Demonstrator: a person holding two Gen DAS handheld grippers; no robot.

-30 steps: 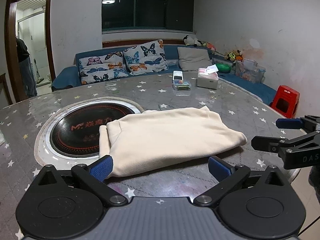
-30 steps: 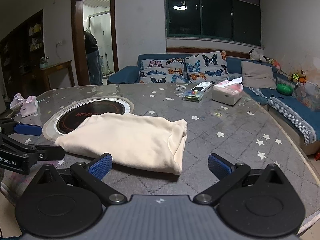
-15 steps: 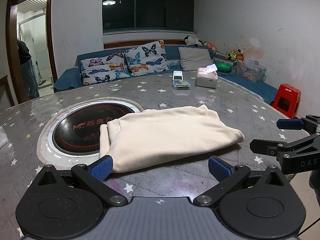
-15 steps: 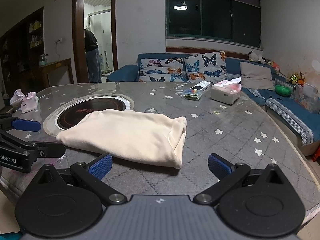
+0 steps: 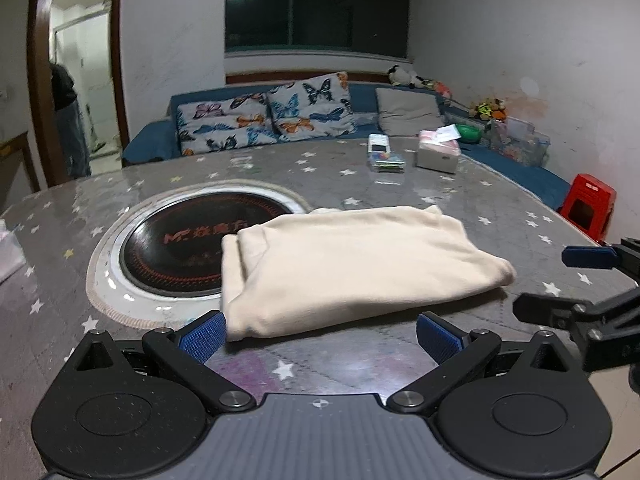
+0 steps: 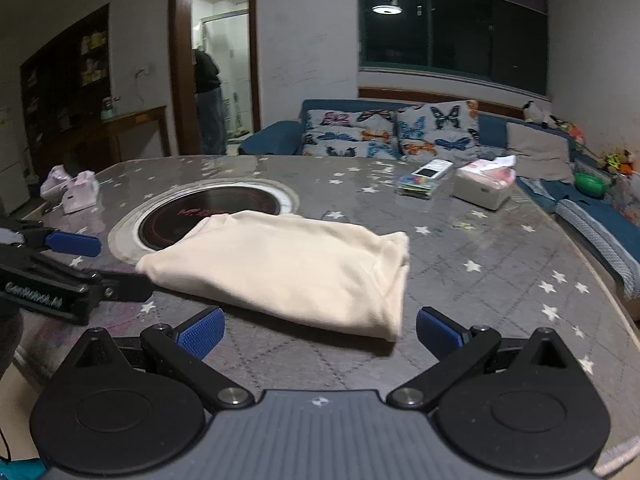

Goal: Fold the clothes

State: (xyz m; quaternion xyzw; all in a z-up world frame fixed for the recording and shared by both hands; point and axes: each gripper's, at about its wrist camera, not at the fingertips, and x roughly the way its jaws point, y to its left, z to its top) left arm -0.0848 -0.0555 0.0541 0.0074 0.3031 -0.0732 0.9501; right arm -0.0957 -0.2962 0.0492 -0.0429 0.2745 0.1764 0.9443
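Cream fabric fills the middle of both wrist views: a folded garment (image 5: 352,268) lies flat on the round, star-patterned table (image 5: 400,196), its far left part overlapping the rim of the built-in induction cooktop (image 5: 180,248) set into the tabletop. The folds are stacked in layers, visible at the left end in the left wrist view and at the right end in the right wrist view.

The left gripper (image 5: 320,334) sits low at the near edge of the table, its blue-padded fingers (image 5: 202,334) spread wide apart and holding nothing — the garment's near hem lies just beyond the left pad, and whether they touch cannot be told. The right gripper (image 6: 320,332) has its fingers equally wide apart and empty, with the garment's near right corner just ahead, between the pads. Each gripper also shows at the side of the other's view, and there too the fingers stand apart.

Further back on the table are a white tissue box (image 5: 438,154) and, beside it, a small clear case with a phone-like device on top (image 5: 384,156). Pink items (image 6: 76,190) rest near the table's left edge in the right wrist view. Behind the table runs a blue sofa (image 6: 272,138) with butterfly cushions (image 6: 392,130); a red plastic stool (image 5: 586,206) stands on the right, and a person (image 6: 208,100) stands in the lit doorway.
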